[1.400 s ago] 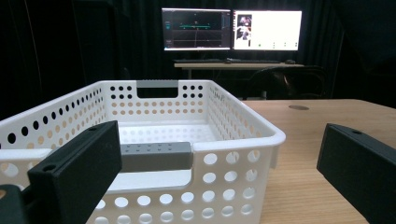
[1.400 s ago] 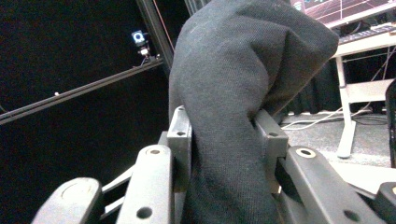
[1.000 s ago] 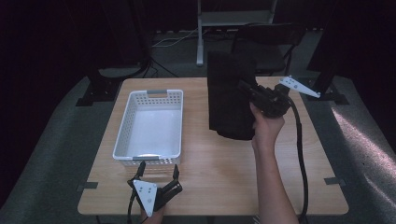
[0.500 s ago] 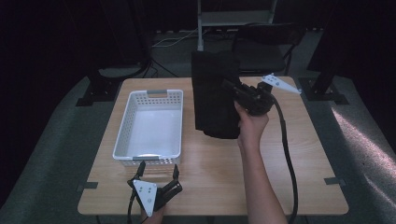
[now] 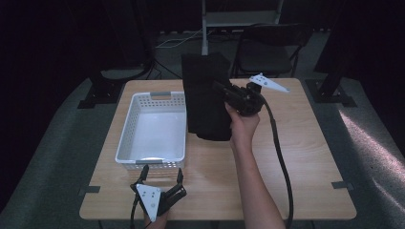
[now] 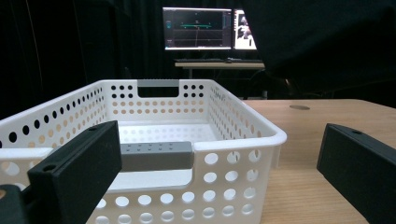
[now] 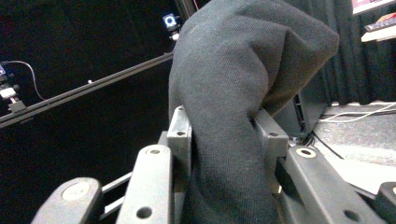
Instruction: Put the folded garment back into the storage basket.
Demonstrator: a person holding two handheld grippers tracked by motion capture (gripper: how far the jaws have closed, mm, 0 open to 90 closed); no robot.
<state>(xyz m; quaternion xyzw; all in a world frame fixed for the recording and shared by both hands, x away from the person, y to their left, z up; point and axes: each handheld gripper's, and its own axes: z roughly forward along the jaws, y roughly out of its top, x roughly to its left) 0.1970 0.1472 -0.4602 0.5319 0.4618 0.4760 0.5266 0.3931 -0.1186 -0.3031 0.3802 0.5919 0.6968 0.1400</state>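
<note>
Right hand-held gripper (image 5: 224, 93) pinched a dark cloth (image 5: 206, 98), which we held hanging above the worktop (image 5: 296, 162) beside the white basket (image 5: 125, 138). Left hand-held gripper (image 5: 160, 177) lay wide, idle. Lifting seemed done; basketing remained.

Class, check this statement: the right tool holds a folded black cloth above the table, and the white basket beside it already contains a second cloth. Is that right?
Not quite. The right tool does hold the black cloth, but the white basket is empty, as the high view shows.
</note>
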